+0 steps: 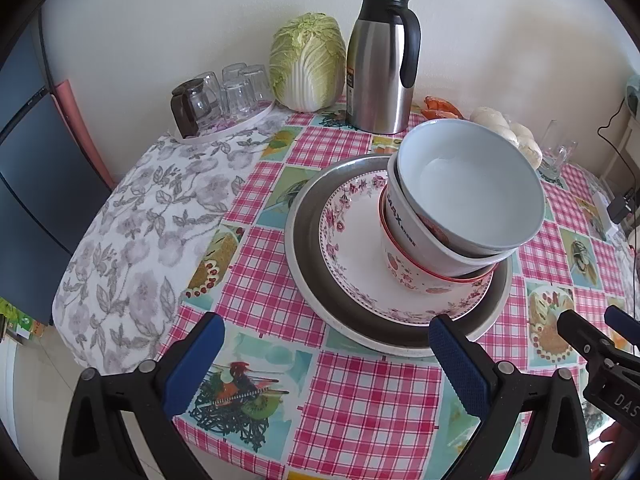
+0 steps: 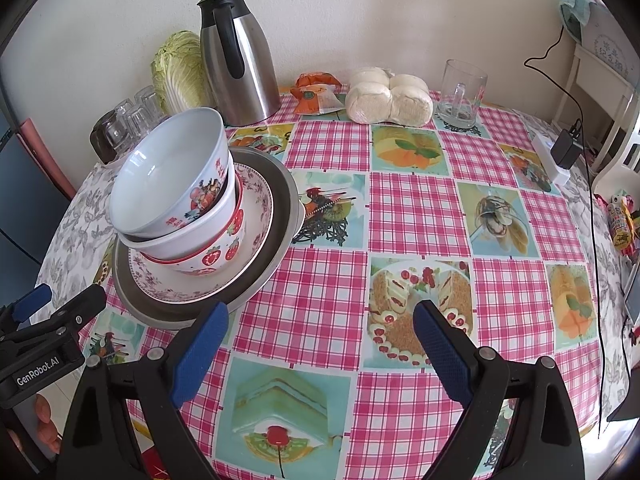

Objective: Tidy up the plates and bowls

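Both of my grippers hang over the near edge of the table point(image 2: 420, 208) with nothing in them: the left gripper point(image 1: 326, 354) has its blue pads spread wide, aimed at the near rim of the stack, and the right gripper point(image 2: 320, 340) is just as wide apart, over bare checked cloth to the right of the stack.

By my reading the sorting is nearly finished. Everything I can see of the dishware is gathered into one pile toward the table's left side. At the bottom sits the metal tray point(image 1: 308, 240), the widest piece. On it lies the flowered plate point(image 1: 352, 240). On the plate stands the strawberry bowl point(image 2: 216, 258), and nested in that the white bowl with lettering point(image 1: 412, 236). On top sits the pale blue bowl point(image 1: 472, 184), which tilts toward the back edge and does not lie level in the one below.

I see no loose plate or bowl elsewhere on the table. What may remain, I judge, is to seat that top bowl squarely.

Along the back edge, and no part of my job, stand the steel jug point(image 1: 380, 64), the cabbage point(image 1: 308, 64), the glasses on their tray point(image 1: 236, 88), the buns point(image 2: 388, 98) and the glass mug point(image 2: 460, 94).
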`<action>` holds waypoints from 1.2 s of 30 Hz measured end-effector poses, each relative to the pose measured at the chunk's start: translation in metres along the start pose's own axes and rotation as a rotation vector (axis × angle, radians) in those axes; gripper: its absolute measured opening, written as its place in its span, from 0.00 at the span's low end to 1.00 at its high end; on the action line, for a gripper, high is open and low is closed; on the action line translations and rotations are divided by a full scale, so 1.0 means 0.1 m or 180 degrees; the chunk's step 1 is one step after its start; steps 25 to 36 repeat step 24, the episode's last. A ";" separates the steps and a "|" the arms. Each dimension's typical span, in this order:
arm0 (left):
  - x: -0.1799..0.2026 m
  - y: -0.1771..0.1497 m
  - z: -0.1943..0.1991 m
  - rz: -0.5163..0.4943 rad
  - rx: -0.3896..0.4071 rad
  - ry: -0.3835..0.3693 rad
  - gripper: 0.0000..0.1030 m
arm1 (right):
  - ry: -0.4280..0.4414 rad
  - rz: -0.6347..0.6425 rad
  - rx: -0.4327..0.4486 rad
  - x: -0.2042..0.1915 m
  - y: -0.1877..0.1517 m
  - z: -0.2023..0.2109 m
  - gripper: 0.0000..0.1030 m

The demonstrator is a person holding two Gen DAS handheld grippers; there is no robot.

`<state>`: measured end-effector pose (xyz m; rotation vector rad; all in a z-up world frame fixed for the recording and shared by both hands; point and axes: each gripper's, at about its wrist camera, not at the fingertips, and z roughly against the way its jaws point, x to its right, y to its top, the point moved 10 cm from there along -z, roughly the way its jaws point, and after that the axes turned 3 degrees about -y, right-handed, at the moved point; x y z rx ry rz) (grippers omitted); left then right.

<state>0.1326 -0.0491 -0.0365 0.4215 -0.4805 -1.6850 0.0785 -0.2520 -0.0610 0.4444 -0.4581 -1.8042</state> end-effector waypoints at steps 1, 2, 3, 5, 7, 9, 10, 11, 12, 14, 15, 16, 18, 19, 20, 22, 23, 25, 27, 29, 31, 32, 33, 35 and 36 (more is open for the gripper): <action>0.00 0.00 0.01 0.0000 0.0010 0.0005 1.00 | 0.0000 -0.0001 -0.0001 0.00 0.00 0.00 0.91; 0.00 0.00 0.01 0.0000 0.0015 0.0008 1.00 | -0.0001 -0.0001 -0.0001 0.00 0.00 0.00 0.91; 0.00 0.00 0.01 0.0000 0.0021 0.0012 1.00 | -0.0001 -0.0001 -0.0002 0.00 0.00 0.00 0.91; -0.01 0.00 0.01 0.0001 0.0024 0.0018 1.00 | 0.0000 0.0002 -0.0004 0.00 0.00 0.00 0.91; -0.01 0.00 0.01 0.0000 0.0021 0.0020 1.00 | -0.0001 0.0004 -0.0007 0.00 -0.01 0.00 0.91; -0.01 0.00 0.01 0.0000 0.0023 0.0020 1.00 | 0.0000 0.0004 -0.0007 0.00 -0.01 0.00 0.91; -0.01 0.00 0.01 -0.0001 0.0023 0.0021 1.00 | 0.0000 0.0003 -0.0008 0.00 -0.01 0.00 0.91; -0.01 0.00 0.01 -0.0003 0.0026 0.0023 1.00 | 0.0000 0.0003 -0.0008 0.00 0.00 0.00 0.91; -0.01 0.00 0.02 -0.0003 0.0030 0.0026 1.00 | -0.0001 0.0003 -0.0008 0.01 -0.01 0.00 0.91; -0.01 0.00 0.02 -0.0005 0.0041 0.0033 1.00 | 0.0000 0.0004 -0.0009 0.00 0.00 0.00 0.91; -0.02 0.01 0.02 -0.0006 0.0044 0.0035 1.00 | -0.0001 0.0004 -0.0010 0.00 0.00 0.00 0.91; -0.01 0.00 0.03 -0.0005 0.0046 0.0036 1.00 | -0.0001 0.0006 -0.0012 0.00 -0.01 -0.01 0.91; -0.02 0.00 0.03 0.0000 0.0044 0.0034 1.00 | 0.0001 0.0007 -0.0014 0.00 -0.01 -0.01 0.91; -0.01 0.00 0.03 -0.0004 0.0044 0.0034 1.00 | 0.0002 0.0006 -0.0015 0.00 -0.01 -0.01 0.91; -0.02 0.00 0.03 -0.0003 0.0045 0.0033 1.00 | 0.0002 0.0007 -0.0017 0.00 -0.01 -0.01 0.91; -0.01 0.00 0.03 -0.0007 0.0042 0.0031 1.00 | 0.0000 0.0006 -0.0018 0.00 -0.01 -0.01 0.91; -0.01 0.00 0.03 -0.0004 0.0035 0.0025 1.00 | 0.0002 0.0008 -0.0018 0.00 -0.01 -0.01 0.91; -0.01 0.00 0.02 0.0003 0.0024 0.0019 1.00 | 0.0003 0.0009 -0.0017 0.00 -0.01 -0.01 0.91; -0.01 0.00 0.02 0.0003 0.0024 0.0019 1.00 | 0.0003 0.0009 -0.0017 0.00 -0.01 -0.01 0.91; -0.01 0.00 0.02 0.0003 0.0024 0.0019 1.00 | 0.0003 0.0009 -0.0017 0.00 -0.01 -0.01 0.91; -0.01 0.00 0.02 0.0003 0.0024 0.0019 1.00 | 0.0003 0.0009 -0.0017 0.00 -0.01 -0.01 0.91; -0.01 0.00 0.02 0.0003 0.0024 0.0019 1.00 | 0.0003 0.0009 -0.0017 0.00 -0.01 -0.01 0.91; -0.01 0.00 0.02 0.0003 0.0024 0.0019 1.00 | 0.0003 0.0009 -0.0017 0.00 -0.01 -0.01 0.91; -0.01 0.00 0.02 0.0003 0.0024 0.0019 1.00 | 0.0003 0.0009 -0.0017 0.00 -0.01 -0.01 0.91; -0.01 0.00 0.02 0.0003 0.0024 0.0019 1.00 | 0.0003 0.0009 -0.0017 0.00 -0.01 -0.01 0.91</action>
